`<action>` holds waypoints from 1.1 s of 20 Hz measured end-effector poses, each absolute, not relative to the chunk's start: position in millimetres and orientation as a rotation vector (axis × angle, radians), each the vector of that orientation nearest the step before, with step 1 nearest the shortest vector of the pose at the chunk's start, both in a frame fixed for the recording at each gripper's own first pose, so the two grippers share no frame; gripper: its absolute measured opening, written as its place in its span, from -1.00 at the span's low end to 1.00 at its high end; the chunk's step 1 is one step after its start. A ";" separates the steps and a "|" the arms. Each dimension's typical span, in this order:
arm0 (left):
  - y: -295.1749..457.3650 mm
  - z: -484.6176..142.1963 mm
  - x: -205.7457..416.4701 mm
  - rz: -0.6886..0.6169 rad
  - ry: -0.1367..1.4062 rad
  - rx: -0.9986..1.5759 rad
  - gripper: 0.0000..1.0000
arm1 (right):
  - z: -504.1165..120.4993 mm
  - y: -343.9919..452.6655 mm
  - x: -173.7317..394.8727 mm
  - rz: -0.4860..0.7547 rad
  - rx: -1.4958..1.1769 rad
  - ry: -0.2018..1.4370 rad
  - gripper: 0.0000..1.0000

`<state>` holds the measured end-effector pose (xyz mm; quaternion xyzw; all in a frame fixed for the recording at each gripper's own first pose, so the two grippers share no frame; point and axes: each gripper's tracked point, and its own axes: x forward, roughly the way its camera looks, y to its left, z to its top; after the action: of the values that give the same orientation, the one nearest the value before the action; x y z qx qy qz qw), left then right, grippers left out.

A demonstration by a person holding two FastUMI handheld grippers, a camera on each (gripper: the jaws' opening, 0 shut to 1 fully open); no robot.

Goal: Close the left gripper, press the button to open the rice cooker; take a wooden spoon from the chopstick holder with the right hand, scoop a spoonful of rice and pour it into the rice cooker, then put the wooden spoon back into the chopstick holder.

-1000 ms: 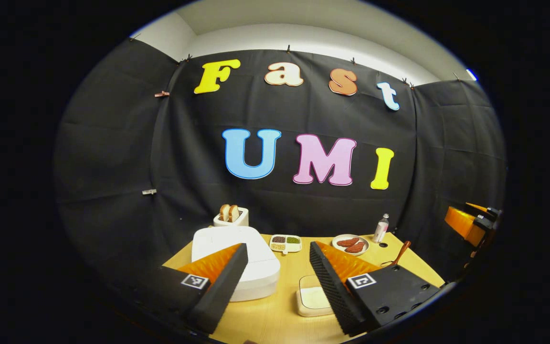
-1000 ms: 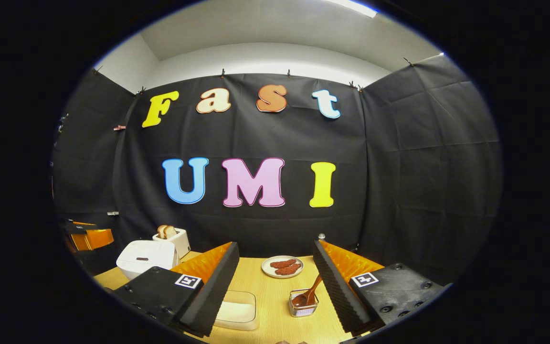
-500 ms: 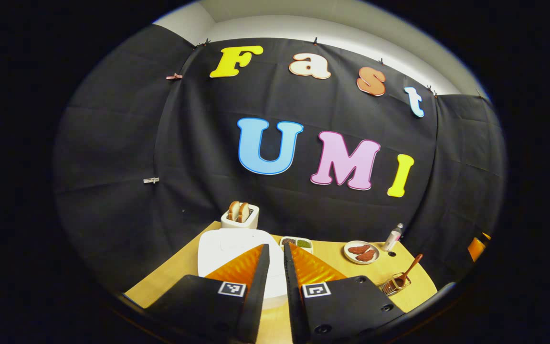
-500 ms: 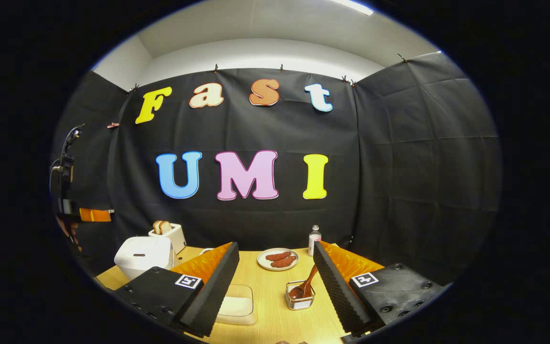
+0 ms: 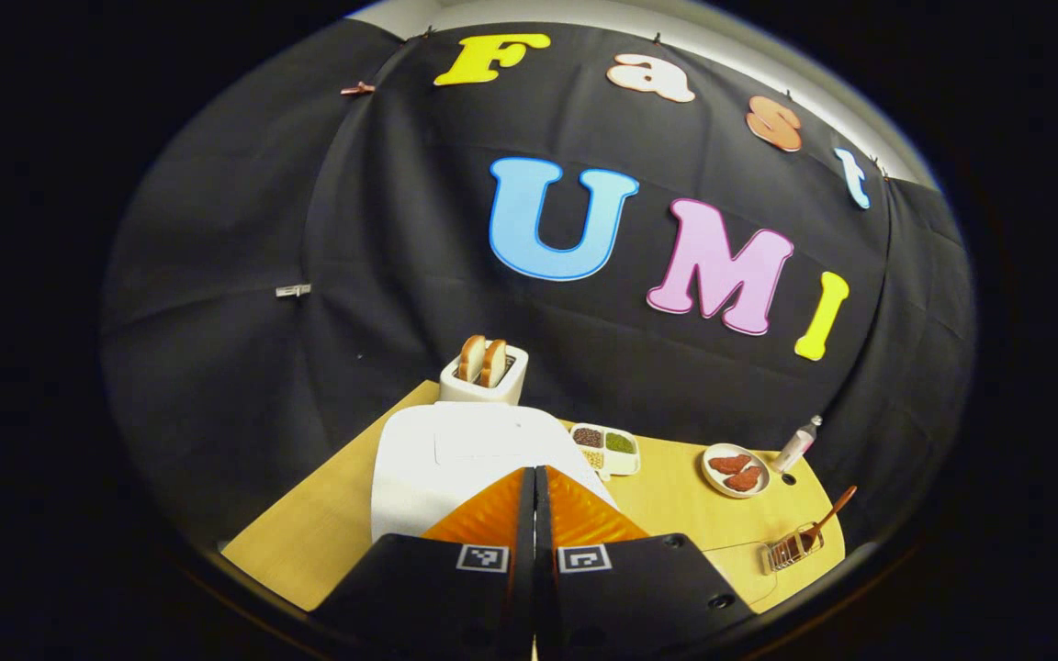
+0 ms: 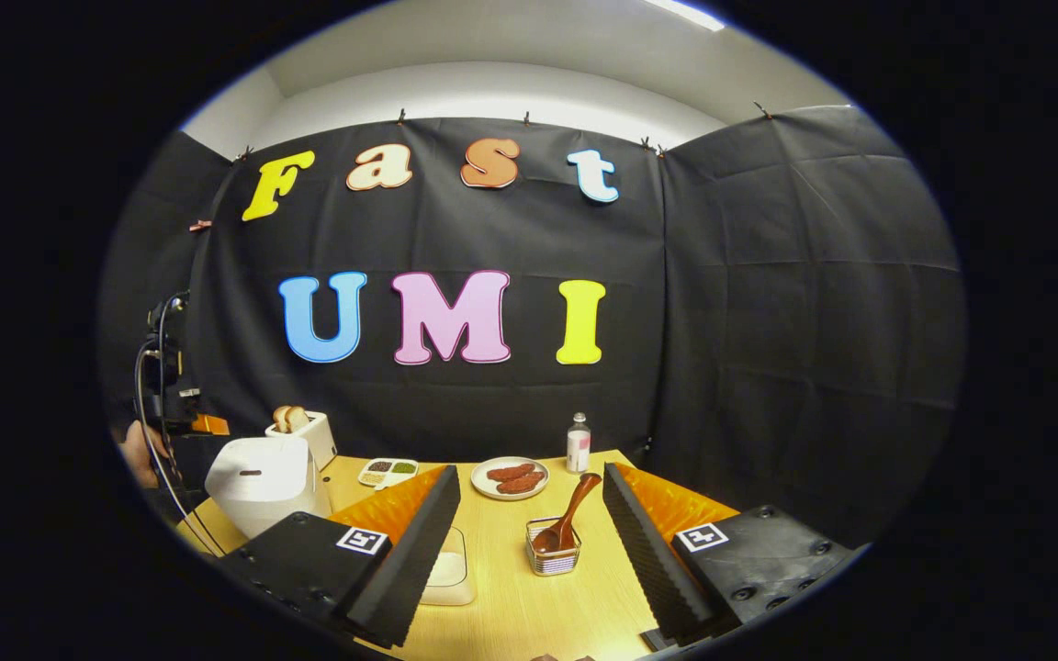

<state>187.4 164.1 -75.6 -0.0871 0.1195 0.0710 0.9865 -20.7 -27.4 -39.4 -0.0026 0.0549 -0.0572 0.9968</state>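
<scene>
the rice cooker (image 5: 469,459) sits white and lidded at the left side of the wooden table (image 5: 327,542), its lid down, and my left gripper (image 5: 534,473) hangs right over its near edge with the two orange fingers pressed flat together, nothing between them. that is the shape i want for this step: a single blunt tip for the button. i judge the press is not yet made, since the lid is flat. from the right gripper view i can see a small dark slot on the cooker's front face, which may be the button, though it is too small to be sure. to do this well i should bring the joined tips straight onto the button, push squarely so they do not skid on the smooth shell, and keep clear of the lid's path so it can spring up. my right gripper (image 6: 529,487) waits with its fingers spread wide and empty, the wooden spoon (image 6: 566,525) leaning in the wire chopstick holder (image 6: 553,556) between them but farther off. the rice tray (image 6: 449,574) lies just beside my right gripper's left finger, near the holder.
</scene>
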 end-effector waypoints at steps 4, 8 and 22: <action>167.5 -112.2 204.6 0.095 0.318 -0.142 -0.89 | -40.5 -11.9 -26.0 -0.102 -0.019 0.115 0.95; 162.0 -146.3 210.4 0.055 0.398 -0.103 -0.89 | -44.8 1.2 -31.2 -0.103 -0.022 0.127 0.96; 164.5 -120.7 199.7 0.066 0.251 -0.025 -0.87 | -56.7 -7.1 -45.6 -0.179 0.026 0.148 0.95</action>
<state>199.7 164.5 -120.7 -0.0127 0.1253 0.0328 0.9915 -45.6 -7.1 -56.7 0.0129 0.0738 -0.0893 0.9932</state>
